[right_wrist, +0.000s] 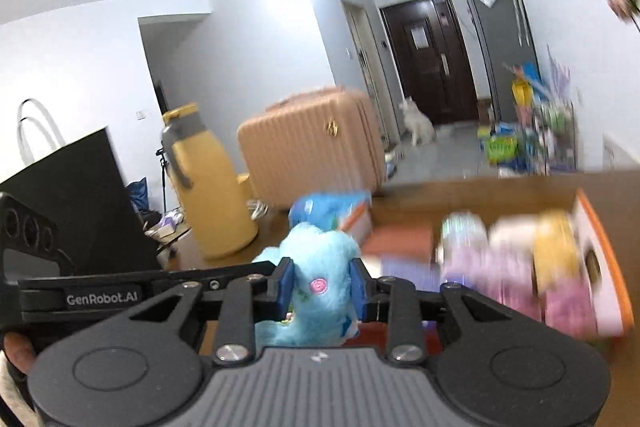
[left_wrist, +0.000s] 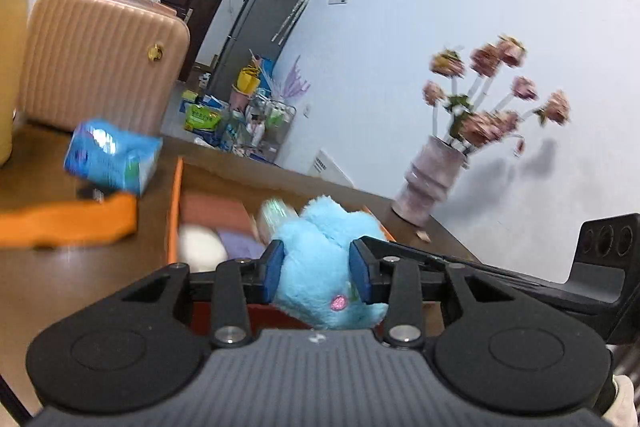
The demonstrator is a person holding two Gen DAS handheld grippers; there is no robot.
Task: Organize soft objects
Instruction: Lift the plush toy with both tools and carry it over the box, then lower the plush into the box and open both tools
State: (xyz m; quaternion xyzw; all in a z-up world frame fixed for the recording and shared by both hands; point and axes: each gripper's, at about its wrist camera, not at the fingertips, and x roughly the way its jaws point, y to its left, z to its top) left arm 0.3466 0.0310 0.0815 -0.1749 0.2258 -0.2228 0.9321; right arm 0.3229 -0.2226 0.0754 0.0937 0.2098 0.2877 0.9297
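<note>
A fluffy light-blue plush toy (left_wrist: 320,267) with a pink eye hangs above the brown table, gripped from both sides. My left gripper (left_wrist: 318,267) is shut on it, blue pads pressed into the fur. My right gripper (right_wrist: 322,285) is shut on the same plush toy (right_wrist: 320,251). Just beyond it lies an open orange box (left_wrist: 174,211) holding folded soft items in white, purple and brown. In the right wrist view the orange box (right_wrist: 604,251) is to the right, blurred, with pink, purple and yellow bundles inside.
On the table stand a pink ribbed suitcase (left_wrist: 104,59), a blue tissue pack (left_wrist: 112,155), an orange lid (left_wrist: 68,223), a vase of flowers (left_wrist: 432,183), a yellow jug (right_wrist: 208,187) and a black bag (right_wrist: 72,195). A white dog (right_wrist: 416,123) sits by the door.
</note>
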